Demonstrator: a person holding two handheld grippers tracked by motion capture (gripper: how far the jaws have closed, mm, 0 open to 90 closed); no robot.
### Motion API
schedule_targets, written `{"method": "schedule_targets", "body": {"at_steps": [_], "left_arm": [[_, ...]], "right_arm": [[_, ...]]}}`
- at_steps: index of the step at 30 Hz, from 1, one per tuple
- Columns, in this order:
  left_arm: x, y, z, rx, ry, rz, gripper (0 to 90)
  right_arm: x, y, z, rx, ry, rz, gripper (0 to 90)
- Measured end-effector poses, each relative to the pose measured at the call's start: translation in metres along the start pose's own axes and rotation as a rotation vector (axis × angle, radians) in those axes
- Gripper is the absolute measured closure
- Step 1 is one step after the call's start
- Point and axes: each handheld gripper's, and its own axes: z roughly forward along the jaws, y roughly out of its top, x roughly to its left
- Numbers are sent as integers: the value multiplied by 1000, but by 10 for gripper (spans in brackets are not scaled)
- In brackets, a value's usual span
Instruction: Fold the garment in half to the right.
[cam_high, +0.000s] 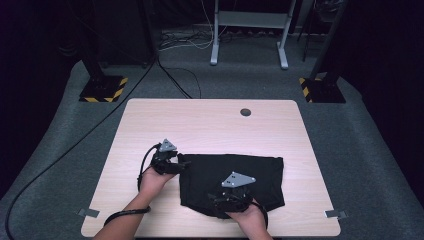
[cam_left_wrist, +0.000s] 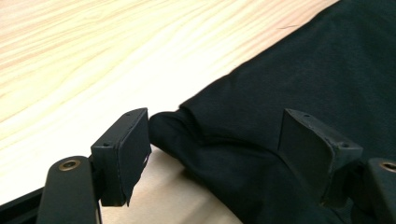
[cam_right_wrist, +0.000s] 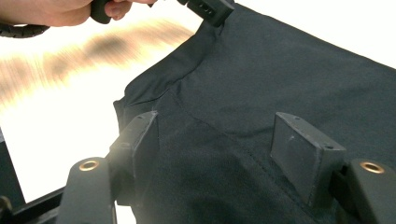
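**Risking a bunched fold**

Lying low centre of the high view, the black cloth (cam_high: 230, 182) sits between both spread-jawed grippers, left gripper (cam_left_wrist: 215, 154) and right gripper (cam_right_wrist: 215, 154). Neither clamps yet; closing unevenly could snag extra layers or drag it askew.

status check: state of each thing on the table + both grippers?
black cloth: lies folded and mostly flat on the table, left corner bunched.
left gripper: open, fingers astride the cloth's bunched left corner, not pressing it.
right gripper: open, fingers over the cloth's near edge, no grip.
table: bare wood beyond the cloth.
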Motion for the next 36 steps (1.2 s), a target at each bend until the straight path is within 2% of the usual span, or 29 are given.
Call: {"method": "schedule_targets", "body": {"at_steps": [9,17,24,36], "left_arm": [[9,5,9,16,20,-12,248],[14,8,18,31,29,-20,290],[15,3,26,61,53,-17,304],[15,-2,30,62,54,-10,321]], "right_arm": [[2,1,2,5,-2,-4,316],[2,-1,1,8,-9,6,309],[2,-2,-1,6,-9,13,303],[7,-2,7,3,11,26,296]]}}
